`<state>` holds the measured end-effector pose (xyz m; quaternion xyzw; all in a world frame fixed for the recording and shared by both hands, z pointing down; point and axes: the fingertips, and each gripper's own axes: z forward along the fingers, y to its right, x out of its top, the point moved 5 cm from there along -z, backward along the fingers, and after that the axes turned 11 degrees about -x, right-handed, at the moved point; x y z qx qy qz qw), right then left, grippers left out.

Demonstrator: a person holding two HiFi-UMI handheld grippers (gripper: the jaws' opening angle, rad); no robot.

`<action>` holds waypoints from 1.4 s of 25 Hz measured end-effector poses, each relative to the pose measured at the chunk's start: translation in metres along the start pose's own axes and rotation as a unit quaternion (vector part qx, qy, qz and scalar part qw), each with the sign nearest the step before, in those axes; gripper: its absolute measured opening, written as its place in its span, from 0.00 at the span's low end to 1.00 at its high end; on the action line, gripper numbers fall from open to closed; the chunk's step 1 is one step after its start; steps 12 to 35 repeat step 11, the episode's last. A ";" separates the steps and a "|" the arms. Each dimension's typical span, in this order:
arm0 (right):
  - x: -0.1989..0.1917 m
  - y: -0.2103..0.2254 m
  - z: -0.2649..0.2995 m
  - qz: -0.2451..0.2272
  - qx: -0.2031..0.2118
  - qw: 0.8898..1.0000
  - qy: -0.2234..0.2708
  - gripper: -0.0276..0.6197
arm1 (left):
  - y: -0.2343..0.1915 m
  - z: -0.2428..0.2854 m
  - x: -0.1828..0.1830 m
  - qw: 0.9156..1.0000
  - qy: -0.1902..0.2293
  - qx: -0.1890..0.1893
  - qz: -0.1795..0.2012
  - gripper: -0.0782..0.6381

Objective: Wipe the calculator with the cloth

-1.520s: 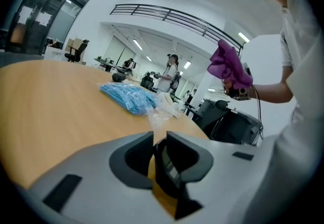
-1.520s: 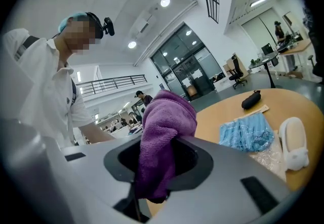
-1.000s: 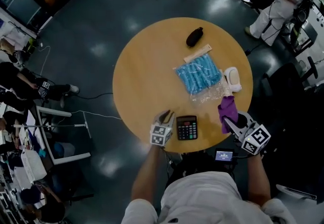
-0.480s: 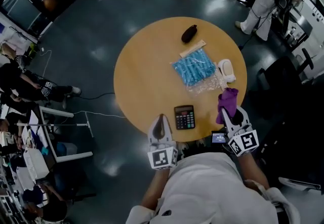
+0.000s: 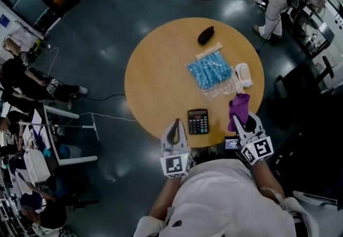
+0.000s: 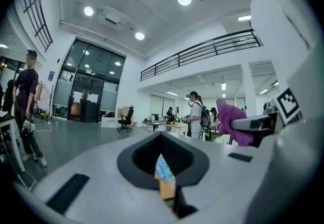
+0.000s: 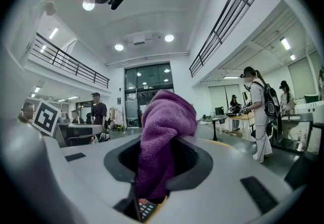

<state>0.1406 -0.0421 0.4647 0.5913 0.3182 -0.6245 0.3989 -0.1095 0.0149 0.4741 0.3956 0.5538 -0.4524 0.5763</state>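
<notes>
Your right gripper clamps the cloth, right of the calculator; your left gripper is closed, empty. Bring the cloth down flat onto it.

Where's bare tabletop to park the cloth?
The table is bare across its whole left half, from beside the pouch down to left of the calculator. A narrow strip separates calculator and blue bag. The right side is crowded: bag, white object.

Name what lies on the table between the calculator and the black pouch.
In the head view, a clear bag of blue items and a pale wooden strip lie between the calculator and the black pouch.
</notes>
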 end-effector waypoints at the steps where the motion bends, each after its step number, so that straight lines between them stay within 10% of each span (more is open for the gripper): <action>1: 0.000 0.000 0.001 0.000 0.002 1.000 -0.001 0.22 | 0.001 0.001 0.000 1.000 -0.001 -0.003 0.001 0.12; 35: -0.005 0.003 0.002 -0.004 0.026 1.000 -0.008 0.22 | 0.018 0.016 -0.014 0.999 -0.032 -0.031 -0.003 0.12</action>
